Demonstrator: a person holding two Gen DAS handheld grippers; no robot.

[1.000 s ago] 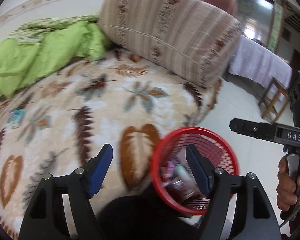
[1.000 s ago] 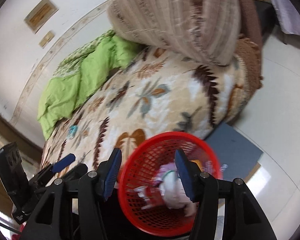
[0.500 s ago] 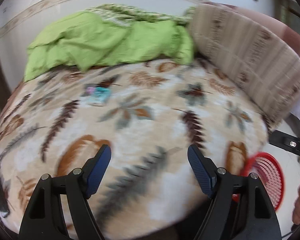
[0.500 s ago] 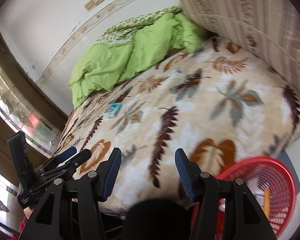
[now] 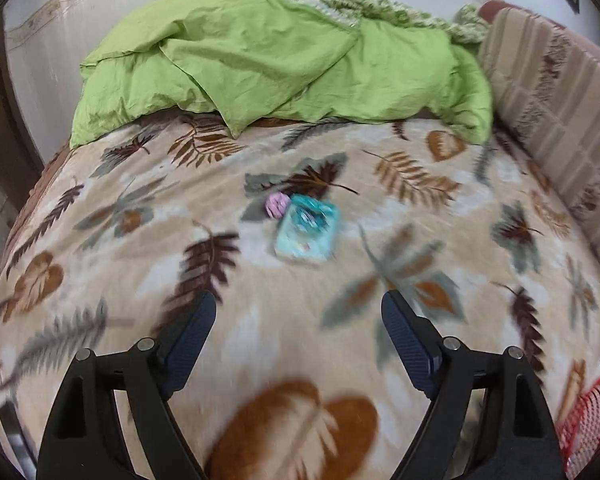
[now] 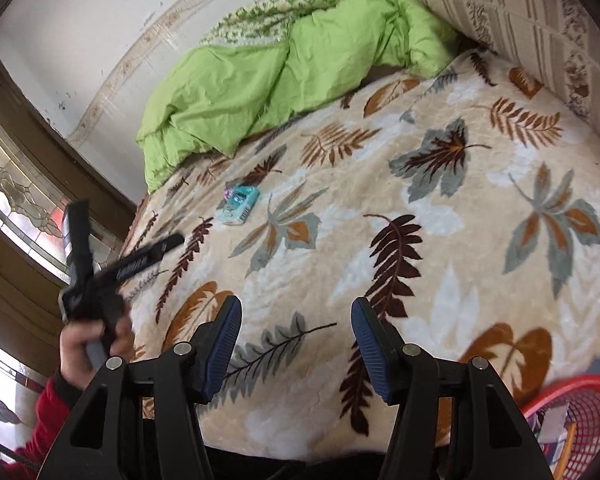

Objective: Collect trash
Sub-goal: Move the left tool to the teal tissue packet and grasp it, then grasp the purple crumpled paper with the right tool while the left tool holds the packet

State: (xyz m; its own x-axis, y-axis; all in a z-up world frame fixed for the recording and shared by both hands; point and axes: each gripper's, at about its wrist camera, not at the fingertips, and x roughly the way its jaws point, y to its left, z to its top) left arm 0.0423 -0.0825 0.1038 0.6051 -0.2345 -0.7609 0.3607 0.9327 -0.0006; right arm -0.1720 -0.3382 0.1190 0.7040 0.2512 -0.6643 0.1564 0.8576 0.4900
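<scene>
1. The left gripper (image 5: 296, 320) is hanging over the leaf-print blanket (image 5: 148, 264) with nothing between its jaws, which have just been opening wider.
2. A pale blue wrapper (image 5: 306, 226) is lying mid-bed, touching a small pink scrap (image 5: 277, 204), ahead of that gripper and well apart from its fingertips.
3. The right gripper (image 6: 296, 340) is sitting released and empty over the blanket.
4. The red basket (image 6: 580, 412) is peeking in at the bed's right edge, trash lying inside.
</scene>
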